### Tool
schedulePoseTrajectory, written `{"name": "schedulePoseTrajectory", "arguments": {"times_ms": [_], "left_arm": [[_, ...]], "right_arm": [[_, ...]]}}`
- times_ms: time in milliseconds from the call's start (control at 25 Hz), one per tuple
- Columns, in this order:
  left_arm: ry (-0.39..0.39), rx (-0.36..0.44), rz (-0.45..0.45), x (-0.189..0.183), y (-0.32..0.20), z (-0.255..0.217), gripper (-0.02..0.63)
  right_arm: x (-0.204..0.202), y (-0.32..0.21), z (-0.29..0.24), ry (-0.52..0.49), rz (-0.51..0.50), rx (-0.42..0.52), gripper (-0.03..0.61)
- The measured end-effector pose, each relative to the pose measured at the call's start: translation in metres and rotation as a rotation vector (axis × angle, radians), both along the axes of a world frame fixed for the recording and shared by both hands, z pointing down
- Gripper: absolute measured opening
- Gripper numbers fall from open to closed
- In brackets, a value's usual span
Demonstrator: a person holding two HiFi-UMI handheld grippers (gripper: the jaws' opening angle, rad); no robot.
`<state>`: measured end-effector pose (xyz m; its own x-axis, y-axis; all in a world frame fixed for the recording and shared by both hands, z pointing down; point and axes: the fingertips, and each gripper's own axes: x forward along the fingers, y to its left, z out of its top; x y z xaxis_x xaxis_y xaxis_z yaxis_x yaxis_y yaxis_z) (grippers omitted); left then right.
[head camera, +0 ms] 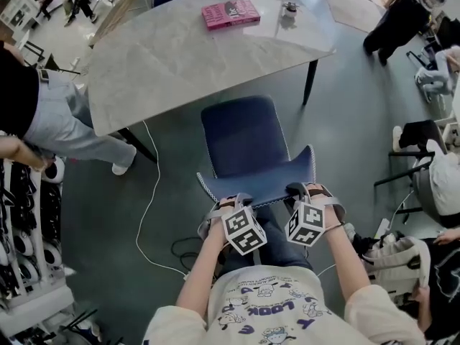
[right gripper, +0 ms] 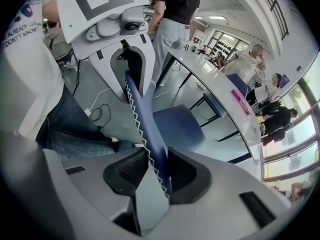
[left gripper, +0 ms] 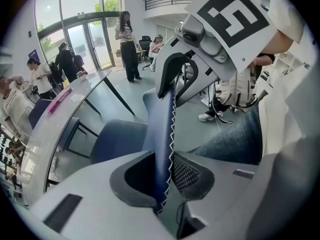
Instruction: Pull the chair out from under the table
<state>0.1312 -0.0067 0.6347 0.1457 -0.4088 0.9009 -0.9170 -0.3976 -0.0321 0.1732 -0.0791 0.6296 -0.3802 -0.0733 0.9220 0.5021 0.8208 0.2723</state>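
Left tool [left gripper: 161, 174] pinching the top edge of the dark blue chair [head camera: 244, 146], white zigzag stitching between the pads. Right tool [right gripper: 150, 171] clamped on the same edge, further toward the right of the frame. Chair at frame centre, seat front just at the near edge of the grey marbled desk [head camera: 180, 56].

"LOOK" legible, upside down, on the cream shirt [head camera: 269, 309] at the bottom edge; "DON'T KNOW?" on its sleeve, upper left of the right gripper view. Pink book [head camera: 230, 13] at the top of the desk, cover print too small to read.

White cable [head camera: 147, 192] across the floor left of the chair. Person in grey trousers [head camera: 65, 128] close by the desk's left corner. Pale bag [head camera: 399, 261] at lower right.
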Motion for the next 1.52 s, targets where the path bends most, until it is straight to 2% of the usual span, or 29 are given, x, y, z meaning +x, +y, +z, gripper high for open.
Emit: {"name": "schedulePoseTrajectory", "arguments": {"times_ms": [640,840,1520], "left_arm": [[-0.001,-0.018,0.01,0.056,0.06,0.002,0.097],[0.004,-0.02,0.019,0.065,0.083,0.003,0.097],[0.006,-0.037,0.055,0.091,0.111,0.003,0.1]], "right_arm": [[0.058,0.06,0.002,0.008,0.016,-0.002,0.126],[0.068,0.082,0.004,0.016,0.026,-0.002,0.126],[0.098,0.114,0.005,0.028,0.06,-0.009,0.126]]}}
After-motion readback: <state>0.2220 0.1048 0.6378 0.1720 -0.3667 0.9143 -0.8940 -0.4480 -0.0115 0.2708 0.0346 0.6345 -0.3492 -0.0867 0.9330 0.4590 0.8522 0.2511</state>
